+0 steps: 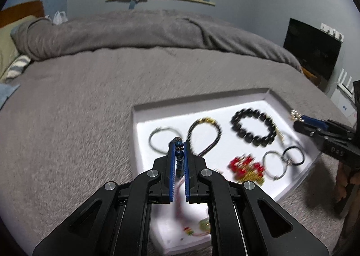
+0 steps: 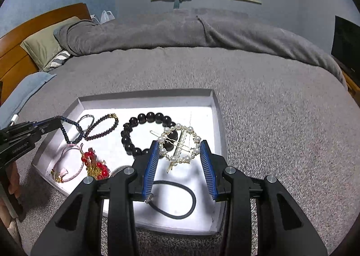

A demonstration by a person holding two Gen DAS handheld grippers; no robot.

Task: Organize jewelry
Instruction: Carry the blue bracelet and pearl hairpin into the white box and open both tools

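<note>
Pearl-and-gold piece: round hair clip of white pearls on a gold wire frame (image 2: pixel 178 143), held above the right part of the tray, pinched across its ring by the right tool (image 2: pixel 179 151), whose blue pads press on either side of it.
How it handles: light and stiff, I judge, but the thin wire pin and glued pearls look easy to bend or knock off; the rim between pearls seems the safest hold.
Blue string: dark blue beaded bracelet (image 2: pixel 67 130) hangs in a limp loop from the left tool (image 1: pixel 179 145), whose pads are nearly together and clamped on the beads, over the tray's left end.
How it handles: floppy and smooth, likely to swing or slip; a hold on a bead is better than one on the cord.
Container: shallow white open tray (image 2: pixel 146 96) lying on the grey bed cover (image 2: pixel 270 121).
Contents: chunky black bead bracelet (image 2: pixel 144 134), thin dark purple bead bracelet (image 2: pixel 102 126), small grey cord loop (image 2: pixel 86 119), red and gold ornament (image 2: pixel 95 165), pink cord bracelet (image 2: pixel 67 163), black elastic hair tie (image 2: pixel 177 199); all are loose in one compartment.
</note>
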